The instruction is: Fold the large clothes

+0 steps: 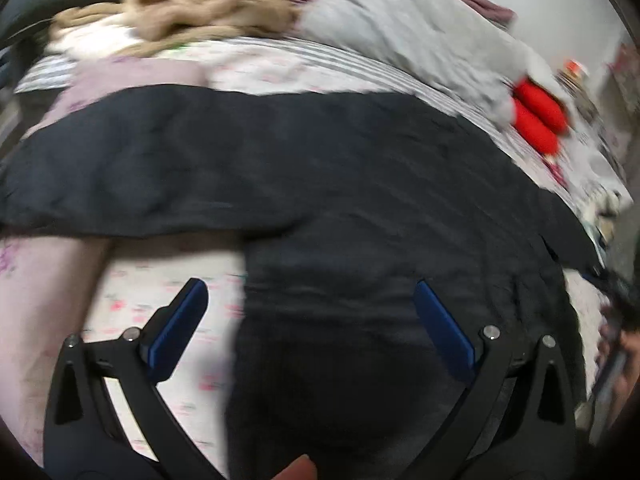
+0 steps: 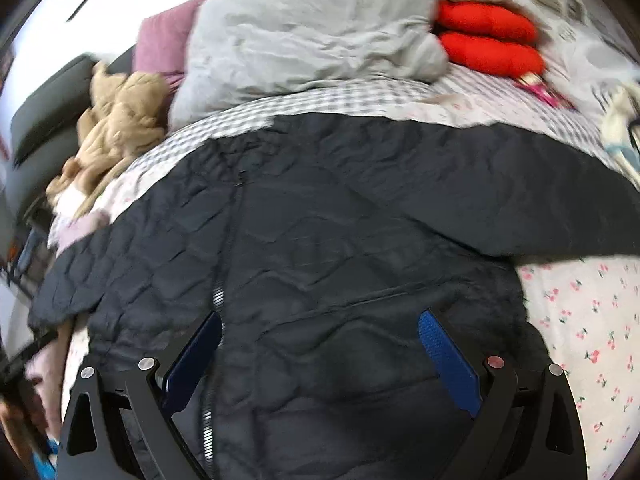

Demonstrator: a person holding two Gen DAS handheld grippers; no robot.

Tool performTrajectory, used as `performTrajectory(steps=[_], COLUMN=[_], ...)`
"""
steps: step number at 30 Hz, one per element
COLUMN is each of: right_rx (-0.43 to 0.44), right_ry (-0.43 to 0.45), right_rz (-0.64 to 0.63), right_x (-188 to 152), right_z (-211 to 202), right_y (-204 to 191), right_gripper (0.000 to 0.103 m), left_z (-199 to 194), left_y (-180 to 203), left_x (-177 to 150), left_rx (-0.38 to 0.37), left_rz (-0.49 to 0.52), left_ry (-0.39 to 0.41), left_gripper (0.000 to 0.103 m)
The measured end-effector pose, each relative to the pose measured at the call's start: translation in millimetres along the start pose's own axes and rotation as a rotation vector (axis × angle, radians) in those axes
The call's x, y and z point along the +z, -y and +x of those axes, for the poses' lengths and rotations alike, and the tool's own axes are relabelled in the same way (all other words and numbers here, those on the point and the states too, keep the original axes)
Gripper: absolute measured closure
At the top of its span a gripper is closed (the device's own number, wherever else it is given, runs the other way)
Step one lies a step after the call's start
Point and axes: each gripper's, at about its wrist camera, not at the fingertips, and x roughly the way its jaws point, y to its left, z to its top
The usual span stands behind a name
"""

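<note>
Both tools (image 1: 306, 292) (image 2: 320, 320) gape over the spread black jacket (image 2: 340, 240).

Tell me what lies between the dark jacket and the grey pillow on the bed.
Only a strip of checked bedsheet separates the dark jacket from the grey pillow; nothing else lies there. The right wrist view shows it best.

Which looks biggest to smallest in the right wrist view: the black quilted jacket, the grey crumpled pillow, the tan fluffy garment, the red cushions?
1. Black quilted jacket, nearest the camera
2. Grey crumpled pillow
3. Tan fluffy garment and red cushions: too alike to rank
</note>
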Motion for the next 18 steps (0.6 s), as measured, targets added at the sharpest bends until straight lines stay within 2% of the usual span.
performTrajectory(steps=[5, 12, 14, 16, 18], right_rx=[-0.016, 0.087, 0.131, 0.159, 0.176], right_ry=[0.005, 0.014, 0.008, -0.017, -0.028], right_rz=[0.086, 0.111, 0.142, 0.175, 0.195], right_x=[7, 9, 7, 5, 2], right_z=[-1, 5, 12, 21, 27], right_y=[44, 91, 105, 118, 126], right_gripper=[0.003, 0.004, 0.01, 0.022, 0.024], left_z=[5, 37, 54, 72, 88], left_y=[61, 146, 163, 181, 199], left_x=[2, -9, -15, -23, -29], left_rx=[-0.15, -0.369, -0.401, -0.424, -0.437], left_rz=[0.033, 0.035, 0.04, 0.041, 0.057], left_ry=[0.002, -0.048, -0.089, -0.138, -0.156], left_gripper=[0.001, 0.001, 0.001, 0.001, 0.001])
